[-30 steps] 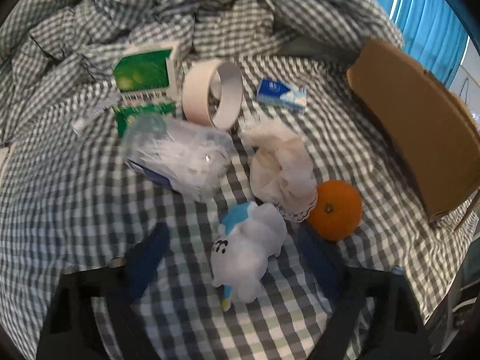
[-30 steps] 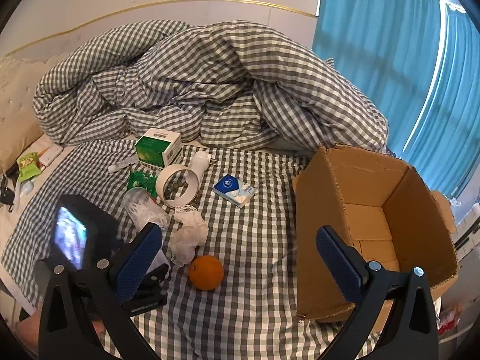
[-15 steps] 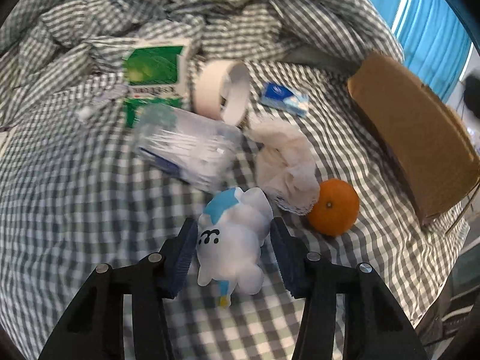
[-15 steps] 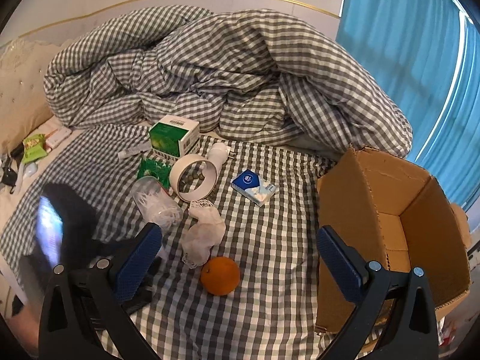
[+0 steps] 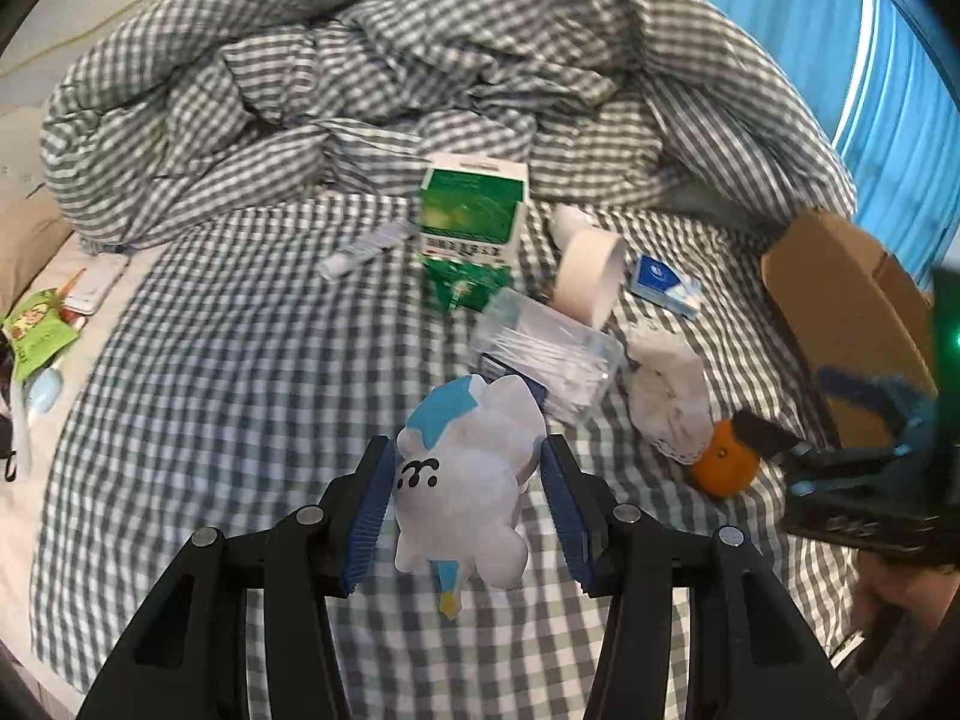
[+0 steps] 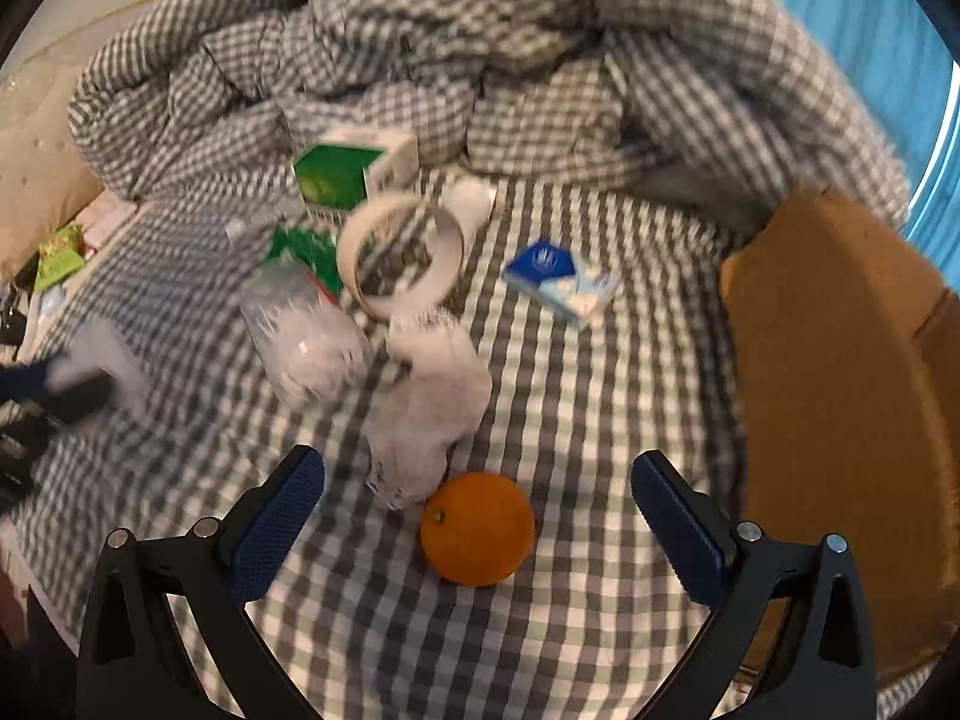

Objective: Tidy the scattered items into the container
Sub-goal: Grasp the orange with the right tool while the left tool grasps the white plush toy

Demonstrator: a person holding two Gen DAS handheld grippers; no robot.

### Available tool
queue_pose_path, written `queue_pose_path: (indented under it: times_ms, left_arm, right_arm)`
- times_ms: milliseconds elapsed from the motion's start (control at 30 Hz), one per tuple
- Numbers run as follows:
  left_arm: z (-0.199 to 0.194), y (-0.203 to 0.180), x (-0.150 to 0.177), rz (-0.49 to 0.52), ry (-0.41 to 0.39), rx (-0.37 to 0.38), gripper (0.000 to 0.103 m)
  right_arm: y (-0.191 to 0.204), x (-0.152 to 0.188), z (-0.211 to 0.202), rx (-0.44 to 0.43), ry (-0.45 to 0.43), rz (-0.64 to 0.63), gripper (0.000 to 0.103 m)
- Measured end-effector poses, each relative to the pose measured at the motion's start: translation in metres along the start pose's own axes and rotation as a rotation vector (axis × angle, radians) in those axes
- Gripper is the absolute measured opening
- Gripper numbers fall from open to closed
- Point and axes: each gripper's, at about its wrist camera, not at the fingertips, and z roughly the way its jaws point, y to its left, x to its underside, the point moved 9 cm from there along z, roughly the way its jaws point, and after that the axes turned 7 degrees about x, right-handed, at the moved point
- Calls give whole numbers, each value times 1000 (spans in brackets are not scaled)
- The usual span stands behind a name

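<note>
- My left gripper [image 5: 465, 510] grips the plush toy [image 5: 462, 480] — soft body, may slip out before the cardboard box [image 5: 852, 312] far right.
- My right gripper [image 6: 477, 516] gapes wide over the orange [image 6: 477, 528] — round, may roll.

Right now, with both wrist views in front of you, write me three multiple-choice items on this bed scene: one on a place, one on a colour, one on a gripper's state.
1. Where does the orange lie?
A. Inside the cardboard box
B. On the checked sheet, between the right gripper's fingers
C. On the green carton

2. What colour is the patch on the plush toy's head?
A. Blue
B. Red
C. Yellow

3. How is the left gripper?
A. Wide open over nothing
B. Out of view
C. Shut on the plush toy

Key: 1 B, the orange rests on the sheet outside the box; 2 A, a blue patch tops its white head; 3 C, both pads press its sides.
</note>
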Motion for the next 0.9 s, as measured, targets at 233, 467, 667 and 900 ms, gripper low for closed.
queue_pose_path:
  times_ms: [233,467,667,900]
  left_arm:
    - [-1,5,1,-18,7,-2,51]
    - [1,-5,1,1,8,3,51]
    - [-1,-6,0,4,6,4,51]
    - [-5,-12,1,-2,2,17,51]
  right_arm:
    - [-8,21,37,-6,87,-2,69]
    - [10,37,58,-46,147,-56,59]
    - [6,49,54,-70,151,-32,54]
    - [-5,53,34,-125,150,7,53]
